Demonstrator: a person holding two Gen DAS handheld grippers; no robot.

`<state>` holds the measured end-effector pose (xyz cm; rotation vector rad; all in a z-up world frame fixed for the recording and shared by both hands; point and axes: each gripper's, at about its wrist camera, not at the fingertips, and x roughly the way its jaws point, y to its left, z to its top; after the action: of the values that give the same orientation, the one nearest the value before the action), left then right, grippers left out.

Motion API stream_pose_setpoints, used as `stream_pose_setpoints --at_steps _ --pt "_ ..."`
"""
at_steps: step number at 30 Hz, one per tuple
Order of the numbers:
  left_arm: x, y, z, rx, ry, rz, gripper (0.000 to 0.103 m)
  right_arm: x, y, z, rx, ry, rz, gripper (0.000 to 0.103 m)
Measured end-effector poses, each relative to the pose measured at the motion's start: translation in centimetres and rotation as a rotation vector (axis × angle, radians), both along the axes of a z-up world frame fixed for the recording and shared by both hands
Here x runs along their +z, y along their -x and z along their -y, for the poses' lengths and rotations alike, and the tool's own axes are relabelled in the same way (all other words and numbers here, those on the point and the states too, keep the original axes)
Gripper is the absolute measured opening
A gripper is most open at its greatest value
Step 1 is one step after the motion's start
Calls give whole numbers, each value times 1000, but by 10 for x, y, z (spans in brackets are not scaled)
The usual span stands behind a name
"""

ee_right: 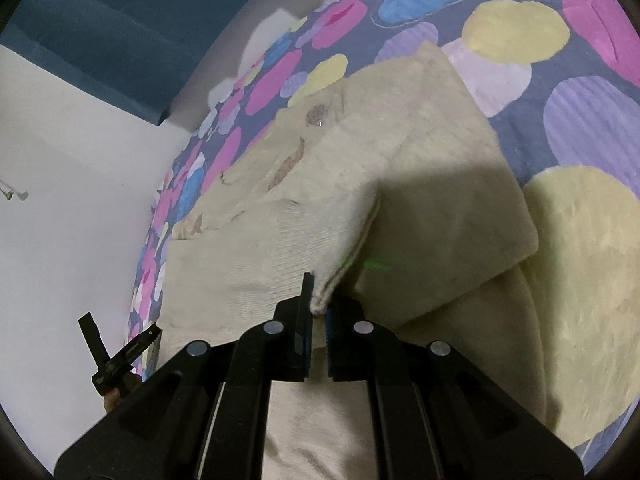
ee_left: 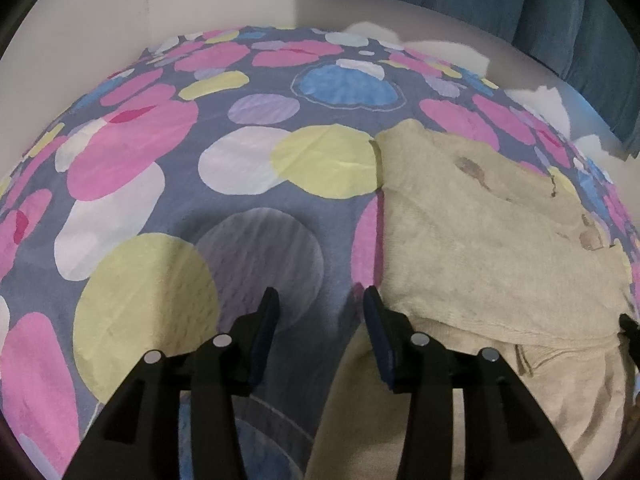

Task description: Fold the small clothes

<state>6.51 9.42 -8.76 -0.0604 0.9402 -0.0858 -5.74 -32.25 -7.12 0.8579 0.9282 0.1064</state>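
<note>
garment: a small cream knitted top lies on a bed covered by a dotted sheet; it sits toward the side of the bed nearest the blue curtain.
fold so far: one part of the knit is doubled over the rest, its ribbed edge running down toward the right gripper; brown marks, probably a print or trim, show on the upper layer.
right gripper: the right gripper is pressed together on a corner of the ribbed edge, the cloth bunched between the pads.
why held so: pinching the corner likely lets the person lay the flap squarely over the layer beneath, so the edges line up.
left gripper: the left gripper stands spread over the bare sheet, just beside the garment's near edge, with nothing between its fingers; one finger is touching or almost touching the knit.
why placed so: it seems to be out of the way of the fold while close enough to take the next edge.
step in hand: I judge that the fold is partly made and the held flap not yet released.
containers: none in view; no basket, drawer or box, and nothing is stored in anything.
risk: the loose knit may slide or wrinkle on the smooth sheet when let go.
</note>
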Motion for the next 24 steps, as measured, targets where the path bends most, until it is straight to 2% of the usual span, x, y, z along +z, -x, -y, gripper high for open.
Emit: stream_pose_setpoints --at_steps 6,10,13,18,21,24 --pt "24 -18 -13 -84 180 -3 45 -6 0 1 7 -17 -1 5" --pt "32 -50 -8 -168 218 -2 45 -7 -1 2 12 -25 2 5" --pt "21 -84 5 -227 229 -43 45 -7 -1 4 16 -38 7 5" --pt "-7 -129 20 -255 189 -101 45 -8 -1 5 17 -60 8 5" --pt "-9 -140 18 -260 241 -78 46 -8 -2 4 20 -53 13 6" --pt "-12 -148 12 -270 329 -89 47 -10 -2 5 17 -65 16 7"
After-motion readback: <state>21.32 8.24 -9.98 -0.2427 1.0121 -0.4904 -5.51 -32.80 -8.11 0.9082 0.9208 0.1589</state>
